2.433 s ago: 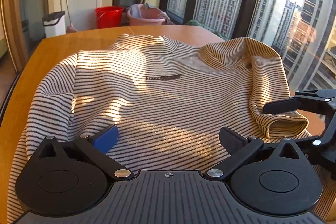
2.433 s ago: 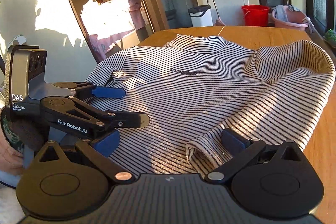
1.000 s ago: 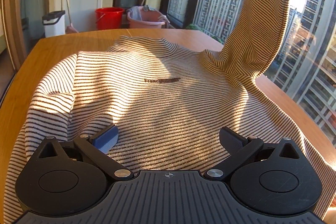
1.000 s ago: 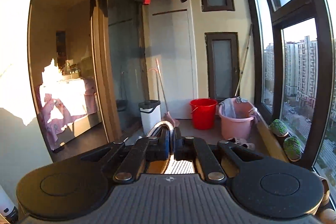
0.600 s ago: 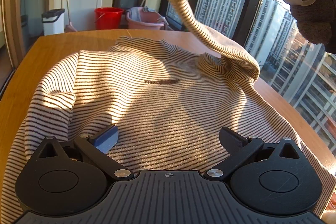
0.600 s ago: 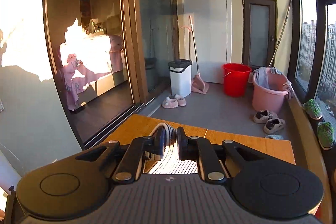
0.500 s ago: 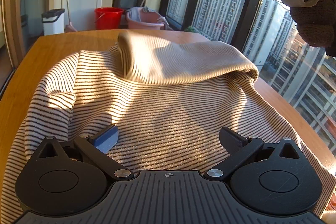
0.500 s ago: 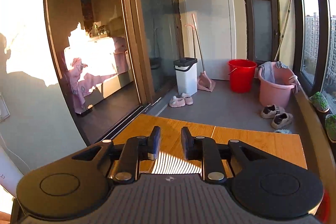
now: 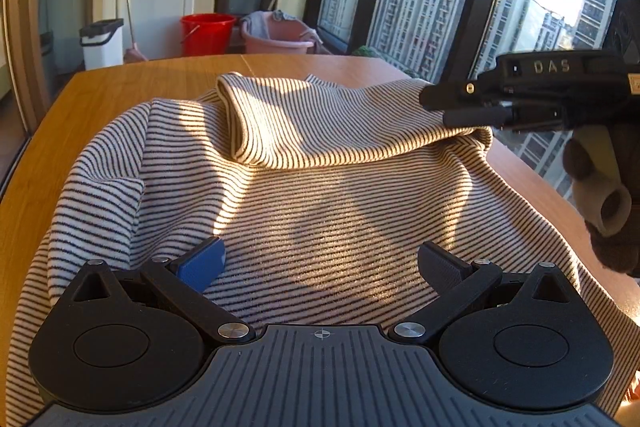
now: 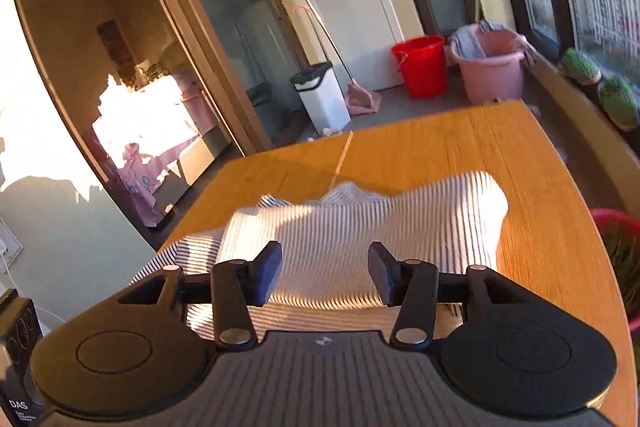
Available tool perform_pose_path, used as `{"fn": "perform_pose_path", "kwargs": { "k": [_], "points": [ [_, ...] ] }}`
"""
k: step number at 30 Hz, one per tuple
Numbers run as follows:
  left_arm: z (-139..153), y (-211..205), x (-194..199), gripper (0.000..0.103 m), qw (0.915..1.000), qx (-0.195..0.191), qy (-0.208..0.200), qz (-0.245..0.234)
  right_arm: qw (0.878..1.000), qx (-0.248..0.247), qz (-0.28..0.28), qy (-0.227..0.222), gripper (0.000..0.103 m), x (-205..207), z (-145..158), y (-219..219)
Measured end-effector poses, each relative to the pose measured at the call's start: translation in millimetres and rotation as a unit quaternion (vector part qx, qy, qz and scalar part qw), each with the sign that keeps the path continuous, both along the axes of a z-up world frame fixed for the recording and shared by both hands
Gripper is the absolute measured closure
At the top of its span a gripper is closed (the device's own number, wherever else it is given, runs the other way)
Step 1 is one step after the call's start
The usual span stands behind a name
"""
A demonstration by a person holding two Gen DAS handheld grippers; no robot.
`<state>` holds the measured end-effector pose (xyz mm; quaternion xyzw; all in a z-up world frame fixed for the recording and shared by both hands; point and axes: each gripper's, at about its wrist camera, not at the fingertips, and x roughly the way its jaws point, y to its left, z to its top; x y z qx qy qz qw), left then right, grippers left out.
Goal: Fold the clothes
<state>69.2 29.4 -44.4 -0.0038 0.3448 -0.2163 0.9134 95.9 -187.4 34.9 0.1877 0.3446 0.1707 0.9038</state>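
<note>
- Striped sweater (image 9: 320,211) lies front up across the wooden table (image 9: 120,87), collar toward the far edge and hem toward the near edge; it covers most of the near half of the table.
- Its right sleeve (image 9: 332,123) is laid across the chest, with the cuff ending left of centre near the collar. The left sleeve (image 9: 100,203) is bunched at the left side and not yet folded in.
- The right hand-held gripper (image 10: 322,277) hangs just above the folded sleeve. Its jaws are opening and nothing is pinched between them; the cloth only shows behind the gap.
- The left hand-held gripper (image 9: 320,267) sits low over the hem with its jaws spread wide, holding nothing.
- The step in hand looks like finishing the release of the right sleeve, so the right gripper should lift away clear without snagging the ribbed cloth.
- The sleeve lies with a soft hump at the right shoulder (image 9: 476,139); pressing that fold flat would probably keep the later folds square.
- The cuff sits a little skewed. Nudging it parallel to the collar line would help.
- A likely next move is the left sleeve: pinch it at the cuff, not mid-sleeve, and carry it across to mirror the right one.
- The knit is loose and will drag, so lifting before moving seems wiser than sliding.
</note>
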Motion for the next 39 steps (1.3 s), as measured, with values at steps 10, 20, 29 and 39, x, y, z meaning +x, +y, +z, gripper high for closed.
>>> {"fn": "perform_pose_path", "kwargs": {
  "k": [10, 20, 29, 39],
  "points": [
    [79.2, 45.2, -12.7, 0.0, 0.9994, 0.016, -0.031, 0.003, 0.994, -0.068, 0.061, -0.067, 0.054, -33.8, -7.0, 20.3],
    [137.4, 87.7, -18.3, 0.0, 0.9893, 0.07, -0.082, 0.098, 0.869, -0.109, 0.46, -0.145, 0.045, -126.1, 31.7, 199.1],
    [134.1, 97.9, -26.0, 0.0, 0.9901, 0.046, -0.084, 0.103, 0.808, -0.203, 0.53, -0.157, 0.075, -160.5, -15.1, 279.4],
    [182.8, 127.9, -49.3, 0.0, 0.9574, -0.014, -0.198, 0.21, 0.914, -0.138, 0.298, -0.236, 0.099, -68.6, 96.6, 186.9]
  ]
}}
